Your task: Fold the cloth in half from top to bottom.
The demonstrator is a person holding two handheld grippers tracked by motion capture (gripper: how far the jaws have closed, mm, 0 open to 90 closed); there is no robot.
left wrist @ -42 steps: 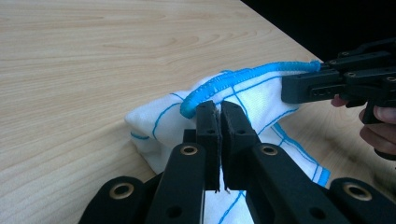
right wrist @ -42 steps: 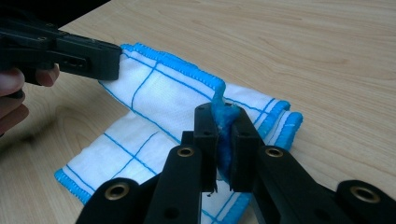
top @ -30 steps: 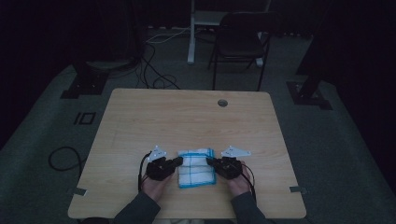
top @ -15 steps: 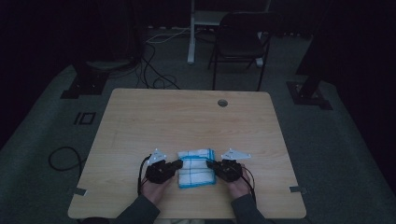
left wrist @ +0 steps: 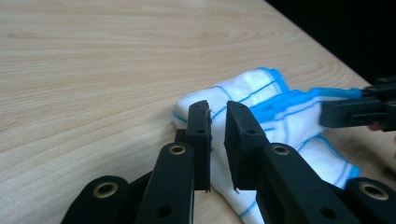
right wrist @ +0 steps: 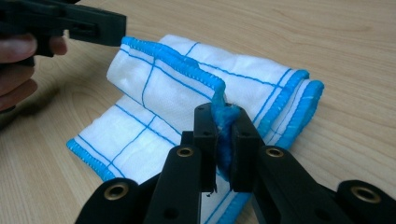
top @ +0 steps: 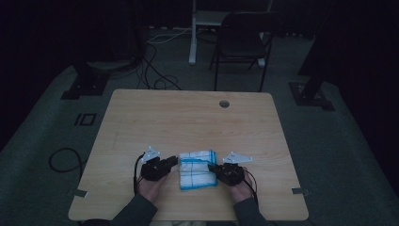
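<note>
Your cloth (top: 197, 168) sits folded on the near-centre of the table (top: 188, 117), between both grippers, same spot as a second ago. Footprint looks slightly narrower and more bunched than then; the far layer now lies doubled over the near one.

Right gripper (right wrist: 224, 135): clamped on the cloth's blue-stitched hem, fabric pinched and bunched between the jaws in the right gripper view. In the high view your right gripper (top: 217, 168) touches the cloth's right edge, barely shifted from the earlier frame.

Left gripper (left wrist: 217, 140): jaws nearly together with a thin gap showing between the pads, nothing in them. Cloth lies just behind and under the tips; can't tell if they touch it. In the high view your left gripper (top: 171, 162) is at the cloth's left edge, also near where it was.

Both hands stay low at the near table edge, grippers facing each other across the cloth.
</note>
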